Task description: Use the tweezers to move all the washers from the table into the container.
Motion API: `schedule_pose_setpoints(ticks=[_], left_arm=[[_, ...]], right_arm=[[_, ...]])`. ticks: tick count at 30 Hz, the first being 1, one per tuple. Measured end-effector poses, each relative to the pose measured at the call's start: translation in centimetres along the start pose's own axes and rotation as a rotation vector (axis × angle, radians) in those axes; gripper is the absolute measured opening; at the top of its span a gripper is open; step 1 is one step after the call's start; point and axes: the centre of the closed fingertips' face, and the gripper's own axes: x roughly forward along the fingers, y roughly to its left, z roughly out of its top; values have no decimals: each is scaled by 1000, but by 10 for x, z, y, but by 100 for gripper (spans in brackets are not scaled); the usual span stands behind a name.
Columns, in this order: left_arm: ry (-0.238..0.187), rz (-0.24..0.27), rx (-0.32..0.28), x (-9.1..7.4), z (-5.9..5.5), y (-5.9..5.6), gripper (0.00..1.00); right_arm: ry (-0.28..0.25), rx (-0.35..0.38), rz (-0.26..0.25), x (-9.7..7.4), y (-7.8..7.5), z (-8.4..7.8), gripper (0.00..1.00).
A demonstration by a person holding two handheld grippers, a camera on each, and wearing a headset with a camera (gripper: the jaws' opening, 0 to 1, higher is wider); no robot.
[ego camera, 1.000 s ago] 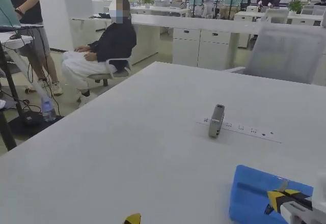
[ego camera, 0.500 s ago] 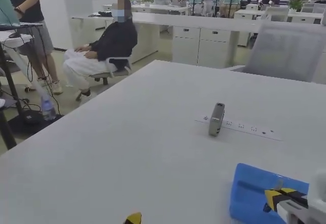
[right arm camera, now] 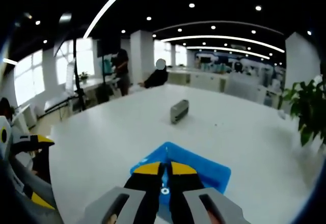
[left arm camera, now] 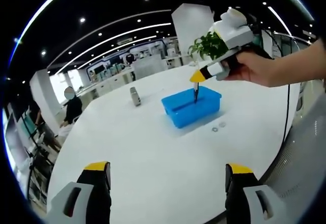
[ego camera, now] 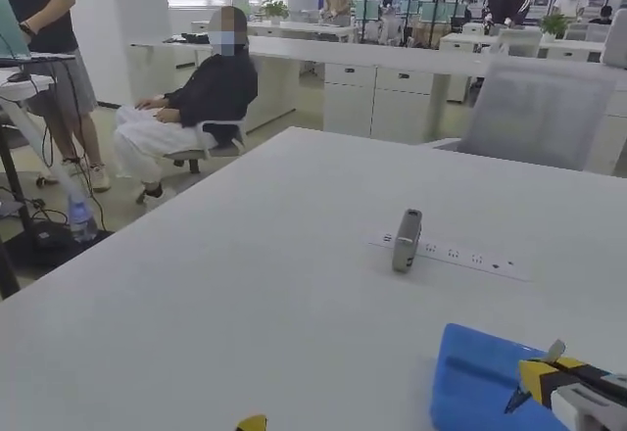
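2 washers (left arm camera: 215, 130) are lying on the white table (left arm camera: 153, 152), just beside the blue container (left arm camera: 183, 113). The right gripper (left arm camera: 197, 77) is clamping the tweezers (left arm camera: 195, 93), whose tips are pointing down into the container. The left gripper (left arm camera: 168, 167) is hovering over the table, jaws spread wide and holding nothing.

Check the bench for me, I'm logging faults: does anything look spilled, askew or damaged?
Nothing stands out. The blue container sits flat and intact, the right hand-held gripper holds the tweezers over it, and two washers lie on the table beside it.
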Motion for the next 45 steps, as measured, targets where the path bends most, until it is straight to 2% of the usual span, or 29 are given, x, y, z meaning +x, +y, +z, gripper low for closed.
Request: schedule_pose_setpoints(ticks=[2,6,10,13,19,25,30,36,38,45], left_arm=[[-14,-8,-8,0,2,-1,96],[-15,-11,-8,0,3,-2,96],[-17,-13,-6,0,3,-2,96],[-12,-12,-2,0,2,-2,96],[-12,-18,-3,0,2,-4,96],[-4,-12,0,1,1,-2,96],[5,-8,4,1,-1,-2,96],[14,-7,7,2,-3,-2,95],[15,-5,8,2,-3,-1,95],[18,-5,12,2,-3,-2,95]], right_arm=[[-14,15,11,-7,4,3,2],[-39,64,35,-20,10,6,2],[-29,69,47,-31,18,-4,2],[1,66,60,-32,22,-19,2],[61,54,66,-32,31,-46,2],[109,37,70,-25,30,-65,2],[121,35,76,-24,34,-68,2],[148,-18,77,-22,36,-79,2],[120,-4,77,-23,37,-77,2],[100,-50,62,-24,42,-77,1]])
